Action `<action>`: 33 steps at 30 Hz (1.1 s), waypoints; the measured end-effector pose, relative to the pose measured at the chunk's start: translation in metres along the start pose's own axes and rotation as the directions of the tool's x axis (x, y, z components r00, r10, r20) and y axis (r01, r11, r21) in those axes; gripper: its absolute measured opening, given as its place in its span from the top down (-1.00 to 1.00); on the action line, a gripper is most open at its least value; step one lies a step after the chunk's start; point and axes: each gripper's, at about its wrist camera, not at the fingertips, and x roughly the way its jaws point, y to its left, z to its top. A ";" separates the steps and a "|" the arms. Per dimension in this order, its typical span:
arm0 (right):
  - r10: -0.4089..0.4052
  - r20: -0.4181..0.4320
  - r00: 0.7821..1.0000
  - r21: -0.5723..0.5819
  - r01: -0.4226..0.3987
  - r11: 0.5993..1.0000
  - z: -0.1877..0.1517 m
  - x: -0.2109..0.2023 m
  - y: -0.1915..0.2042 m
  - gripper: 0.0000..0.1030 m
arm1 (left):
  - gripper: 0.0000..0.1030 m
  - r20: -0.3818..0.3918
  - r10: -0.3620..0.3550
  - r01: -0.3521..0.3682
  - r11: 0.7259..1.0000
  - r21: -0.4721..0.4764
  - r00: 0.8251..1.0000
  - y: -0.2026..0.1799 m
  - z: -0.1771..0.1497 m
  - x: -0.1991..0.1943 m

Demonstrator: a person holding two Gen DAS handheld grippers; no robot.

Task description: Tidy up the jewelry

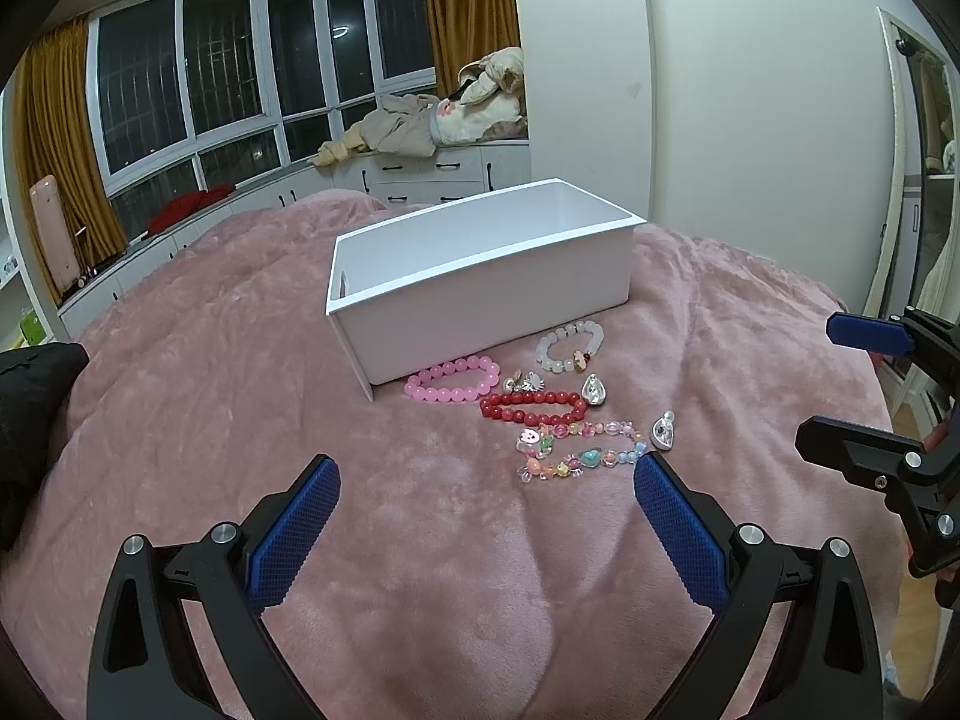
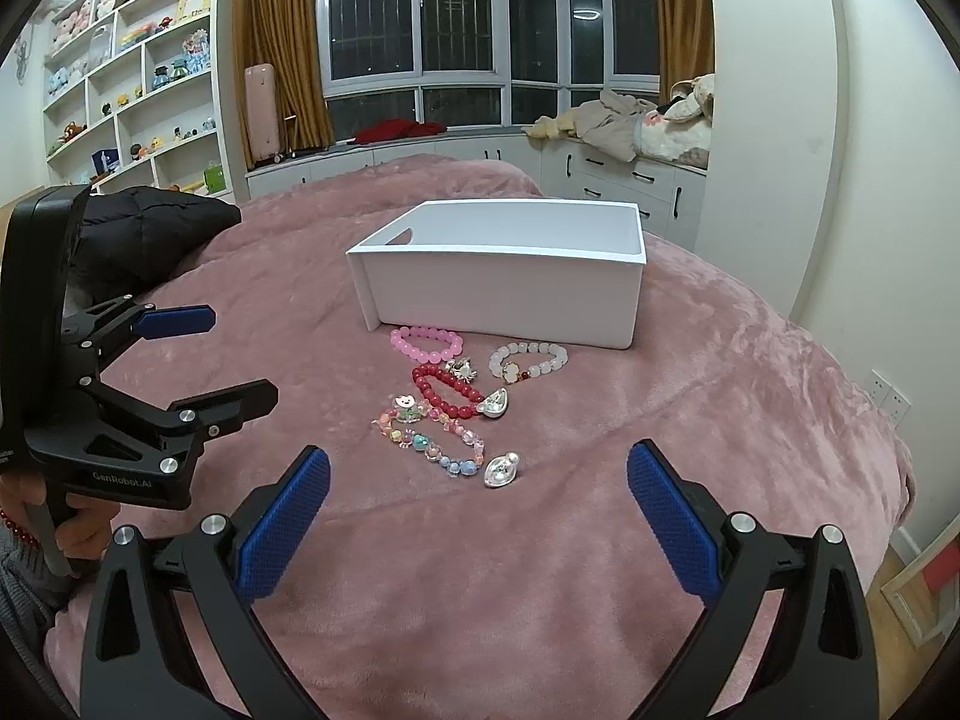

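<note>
The jewelry [image 2: 450,402] was laid loose on the bed [image 2: 720,420] at frame centre, before the white box [image 2: 510,294], probably for sorting; both hand-held grippers, left [image 1: 483,516] and right [image 2: 477,510], were kept released below it.

The left hand-held gripper [image 1: 486,516] hangs with its blue-padded jaws spread wide and nothing between them; the right hand-held gripper [image 2: 479,504] is likewise spread wide and empty, level beside it. A hand [image 2: 72,531] grips the left handle
</note>
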 end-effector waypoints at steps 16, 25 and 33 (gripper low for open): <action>0.026 0.011 1.000 -0.003 -0.026 1.000 -0.001 0.018 -0.001 -0.91 | -0.93 -0.015 -0.016 0.016 1.000 0.019 1.000 0.001 -0.002 0.014; 0.038 0.015 0.999 -0.003 -0.038 0.999 -0.005 0.029 -0.004 -0.91 | -0.93 -0.022 -0.023 0.023 0.999 0.024 1.000 0.002 -0.004 0.019; 0.092 0.073 0.993 -0.060 -0.087 0.994 -0.012 0.050 -0.005 -0.91 | -0.93 -0.008 -0.070 0.070 0.997 0.035 0.998 0.005 -0.005 0.037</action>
